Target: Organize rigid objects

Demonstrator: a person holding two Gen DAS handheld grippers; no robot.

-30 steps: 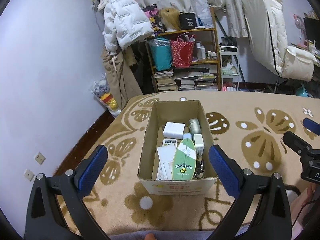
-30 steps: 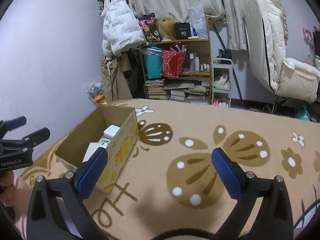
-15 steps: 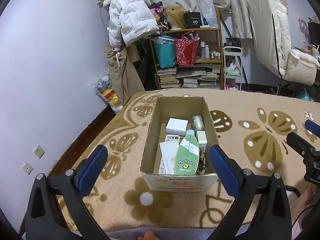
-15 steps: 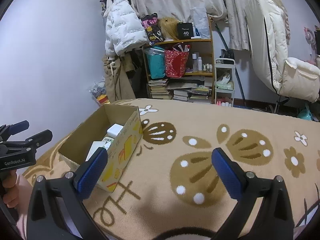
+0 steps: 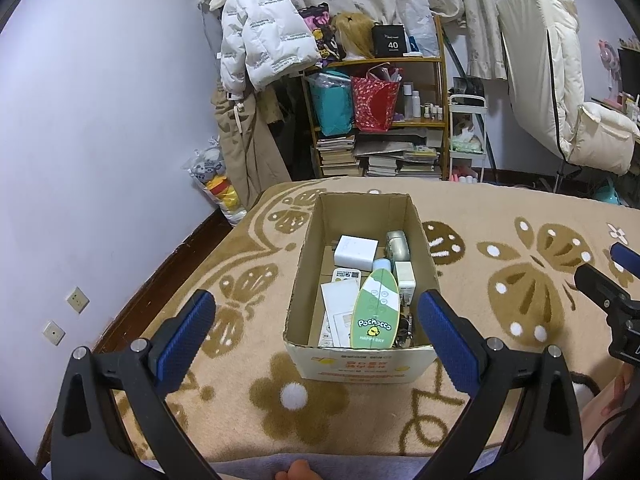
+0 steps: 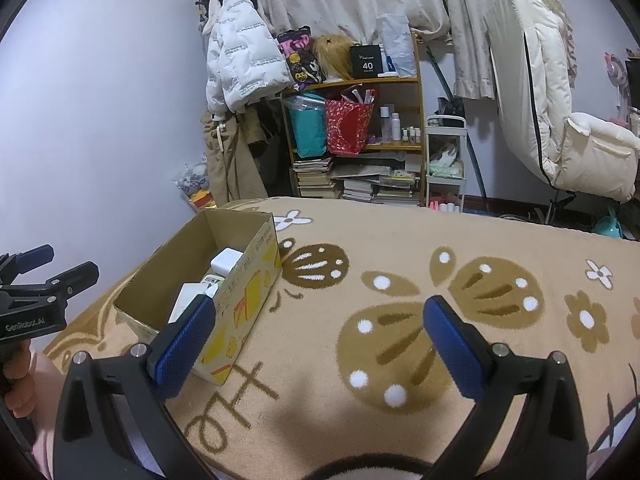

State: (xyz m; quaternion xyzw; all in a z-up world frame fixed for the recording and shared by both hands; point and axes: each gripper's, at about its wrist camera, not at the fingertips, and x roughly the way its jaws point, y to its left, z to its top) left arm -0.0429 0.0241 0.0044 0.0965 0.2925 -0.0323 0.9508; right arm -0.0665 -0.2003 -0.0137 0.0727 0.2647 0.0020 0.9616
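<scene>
A cardboard box [image 5: 304,248] sits on the patterned blanket and holds several items: a white block [image 5: 356,251], a green Pochacco board [image 5: 376,316], a silvery case [image 5: 397,245], a white charger [image 5: 404,276] and papers [image 5: 338,304]. My left gripper [image 5: 316,328] hovers open just in front of the box, nothing between its fingers. In the right wrist view the same box [image 6: 256,280] lies at the left. My right gripper [image 6: 320,340] stands open over bare blanket to the right of the box, holding nothing.
The tan blanket [image 5: 520,280] with brown butterflies covers the bed. Behind it stand a wooden shelf [image 5: 380,120] with bags and books, a hung white jacket [image 5: 260,48] and a cream chair [image 5: 560,100]. The left wall [image 5: 80,160] is close.
Both cameras have pulled back and risen slightly, so the box looks a little farther off. Both grippers stay open and empty; the box's contents have not moved.
</scene>
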